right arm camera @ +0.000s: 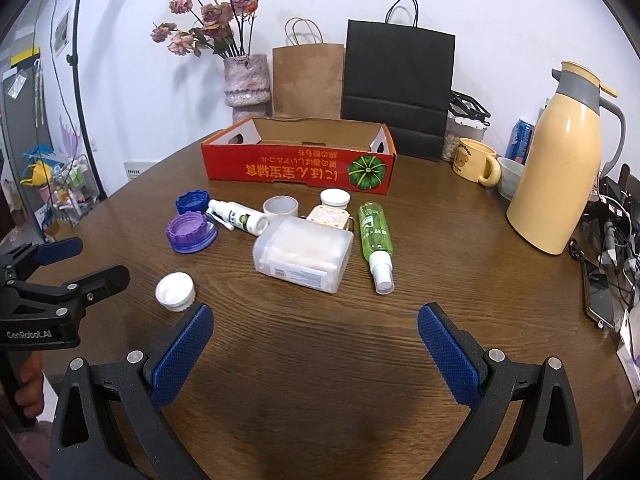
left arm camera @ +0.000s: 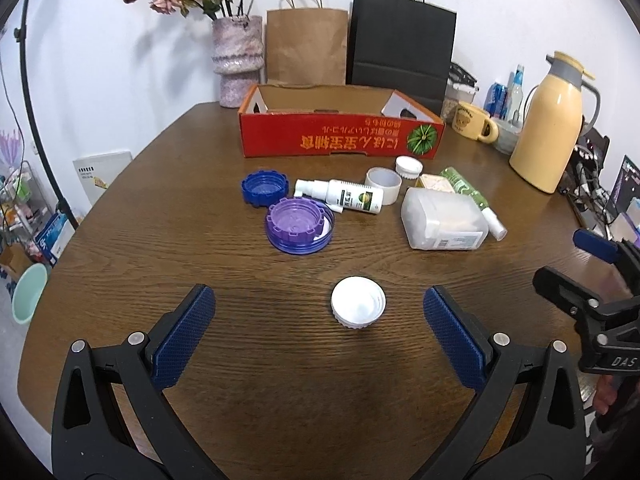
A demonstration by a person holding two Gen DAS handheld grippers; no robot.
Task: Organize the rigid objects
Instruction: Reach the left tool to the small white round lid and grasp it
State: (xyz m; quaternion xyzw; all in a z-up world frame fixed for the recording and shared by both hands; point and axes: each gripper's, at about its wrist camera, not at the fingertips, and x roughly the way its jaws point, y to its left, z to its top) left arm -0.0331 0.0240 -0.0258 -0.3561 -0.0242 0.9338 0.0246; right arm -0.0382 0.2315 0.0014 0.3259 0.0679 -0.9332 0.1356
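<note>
Between the spread jaws of the left gripper (left arm camera: pixel 319 310), a white ribbed cap (left arm camera: pixel 358 307) sits open side up on the wooden table (left arm camera: pixel 160 240), touched by neither jaw. The right gripper (right arm camera: pixel 316 328) hovers just beside it, its jaws likewise wide apart and holding nothing, with only bare wood between them. Beyond the cap lies a loose cluster: a purple lid (left arm camera: pixel 300 225) resting on a blue rim, a dark blue lid (left arm camera: pixel 265 188) just behind it, and a white spray bottle (left arm camera: pixel 344 196) lying on its side. To the right of these a translucent rectangular box (left arm camera: pixel 444 219) lies flat, with a green spray bottle (right arm camera: pixel 374 240) on its side next to it, a cream square piece (right arm camera: pixel 330 218) behind the box, a short white ring (left arm camera: pixel 383 184) and a small white cap (left arm camera: pixel 409 167). Farther back stands an open red cardboard box (left arm camera: pixel 340 136), which looks empty from here. At the table's far right are a yellow thermos (left arm camera: pixel 550 128) and a yellow mug (left arm camera: pixel 474 120).
</note>
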